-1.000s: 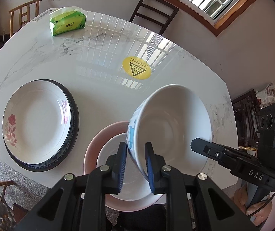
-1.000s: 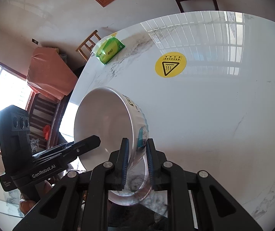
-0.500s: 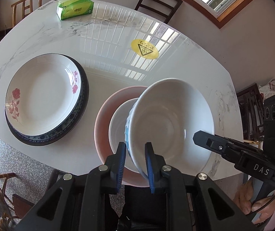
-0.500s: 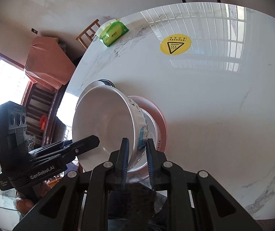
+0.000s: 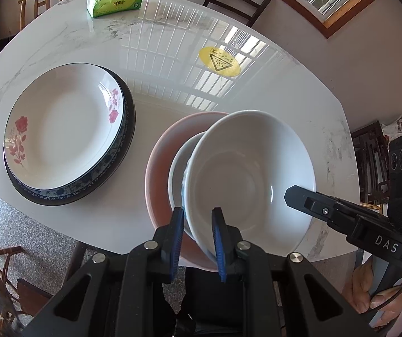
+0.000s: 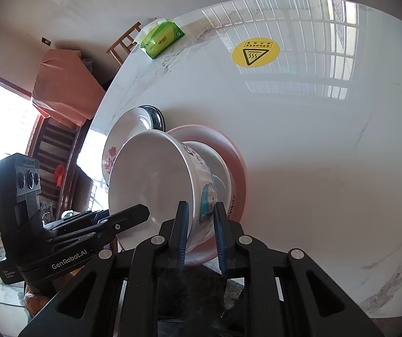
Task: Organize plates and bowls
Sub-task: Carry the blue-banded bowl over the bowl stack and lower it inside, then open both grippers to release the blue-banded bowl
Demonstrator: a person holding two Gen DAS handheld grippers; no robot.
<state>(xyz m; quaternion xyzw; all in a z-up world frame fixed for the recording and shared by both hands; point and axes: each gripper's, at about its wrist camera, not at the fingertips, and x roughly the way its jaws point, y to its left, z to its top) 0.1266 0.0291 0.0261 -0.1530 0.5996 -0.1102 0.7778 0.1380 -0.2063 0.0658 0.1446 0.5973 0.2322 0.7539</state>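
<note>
Two tools are gripping one white bowl (image 5: pixel 245 174) by opposite rims: my left tool (image 5: pixel 198 241) and right tool (image 6: pixel 199 233) are each pinching the wall tightly. Since a second ago I am lowering it, tilted, toward the smaller bowl (image 5: pixel 179 165) sitting on the pink plate (image 5: pixel 164 154); it is now hovering just above, so nesting is probably close. I am counting two bowls and three plates: pink, plus a rose plate (image 5: pixel 60 120) stacked on a dark-rimmed plate (image 5: pixel 116 165). One tissue pack (image 5: pixel 115 0) and one yellow sticker (image 5: pixel 219 61) are lying on the counter (image 5: pixel 158 50).
</note>
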